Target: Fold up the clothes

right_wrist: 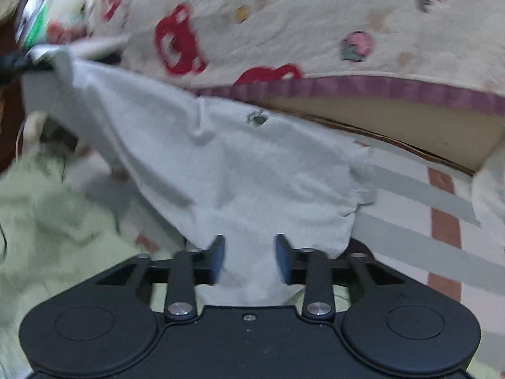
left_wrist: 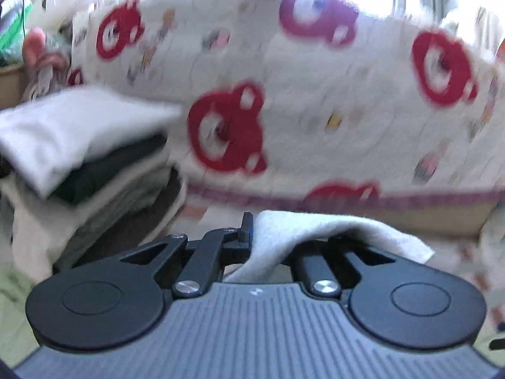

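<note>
A light grey-white garment hangs stretched between my two grippers above the bed. My right gripper has the cloth bunched between its blue-padded fingers, which stand a little apart around it. The far corner of the garment is held by my left gripper, seen at the upper left of the right wrist view. In the left wrist view, my left gripper is shut on the same garment, which drapes over and hides its right finger.
A quilt with red bear faces fills the background in both views. A stack of folded clothes lies at the left. A light green sheet and a striped sheet lie below.
</note>
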A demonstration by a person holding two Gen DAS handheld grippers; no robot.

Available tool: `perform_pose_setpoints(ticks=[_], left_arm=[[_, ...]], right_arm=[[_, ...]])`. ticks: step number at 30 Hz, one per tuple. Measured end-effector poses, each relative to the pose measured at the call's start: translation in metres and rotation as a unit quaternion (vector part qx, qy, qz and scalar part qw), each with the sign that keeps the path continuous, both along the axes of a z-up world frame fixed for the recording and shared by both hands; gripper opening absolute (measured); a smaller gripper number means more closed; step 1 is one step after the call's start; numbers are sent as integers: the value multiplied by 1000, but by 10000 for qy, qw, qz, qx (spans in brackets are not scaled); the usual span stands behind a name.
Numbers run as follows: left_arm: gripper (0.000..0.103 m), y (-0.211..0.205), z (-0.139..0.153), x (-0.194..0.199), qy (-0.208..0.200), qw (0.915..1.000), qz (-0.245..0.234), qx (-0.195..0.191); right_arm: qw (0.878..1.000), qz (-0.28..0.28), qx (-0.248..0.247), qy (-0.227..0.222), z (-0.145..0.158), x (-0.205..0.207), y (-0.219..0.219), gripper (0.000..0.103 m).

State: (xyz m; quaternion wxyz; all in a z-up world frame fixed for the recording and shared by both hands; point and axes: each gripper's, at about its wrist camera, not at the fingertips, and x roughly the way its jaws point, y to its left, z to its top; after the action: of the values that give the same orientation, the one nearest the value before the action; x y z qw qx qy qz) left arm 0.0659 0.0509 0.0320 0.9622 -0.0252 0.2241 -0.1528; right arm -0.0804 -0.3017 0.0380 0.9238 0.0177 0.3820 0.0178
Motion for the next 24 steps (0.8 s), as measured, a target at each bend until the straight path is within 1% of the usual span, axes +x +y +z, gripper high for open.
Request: perform_pose_setpoints(ticks=[2,3,4,6,7,9,10,11,12,13,14,15,16,17,19,21,22,23,24], left_arm=[[4,4,-20,8,253,9995,39,161],[4,10,-30,14,464,9988,116,87],[4,17,-40,20,681,9975,197,-2],[4,35,-54,27,937,9944,403,-276],[4,41,-57,31,1030,9931,428,-369],[4,54,-63,39,1210,9901,465,-546],[4,56,-63,39,1249,9897,497,-496],[4,58,-59,41,1217,9900,462,-546],[4,60,-54,43,1179,9903,420,-605],[4,61,-49,46,1118,9909,415,-624],[4,62,-43,50,1055,9915,413,-640],[4,59,-36,51,944,9935,405,-497],[4,56,-30,54,843,9950,360,-384],[5,53,-27,59,815,9958,306,-268],[5,46,-22,68,770,9968,195,-34],[6,40,-31,89,1006,9946,176,171],[6,35,-41,96,1134,9931,135,262],[6,30,-51,102,1262,9913,90,352],[6,23,-62,105,1341,9895,118,526]], right_arm=[[9988,377,-263,180,-10,9,17,49],[9974,556,-367,264,-14,13,25,50],[9968,576,-422,358,-19,19,28,52],[9952,650,-515,517,-26,31,32,52],[9942,717,-554,581,-29,36,34,52],[9933,771,-493,702,-36,45,32,57],[9929,719,-433,840,-42,49,29,62],[9923,662,-371,982,-48,53,27,64],[9919,678,-439,978,-52,55,25,64],[9915,698,-515,965,-57,56,24,59],[9911,718,-591,953,-62,57,22,7],[9917,786,-468,906,-61,58,14,7],[9945,683,-74,788,-54,60,0,2],[9965,478,474,494,-41,60,-18,2],[9936,319,1084,7,-16,64,-54,2],[9940,-115,1066,-236,-1,78,-86,3],[9941,-410,987,-194,-4,86,-100,6],[9933,-709,904,-143,-8,93,-114,15],[9915,-1007,820,-92,-11,101,-128,17]])
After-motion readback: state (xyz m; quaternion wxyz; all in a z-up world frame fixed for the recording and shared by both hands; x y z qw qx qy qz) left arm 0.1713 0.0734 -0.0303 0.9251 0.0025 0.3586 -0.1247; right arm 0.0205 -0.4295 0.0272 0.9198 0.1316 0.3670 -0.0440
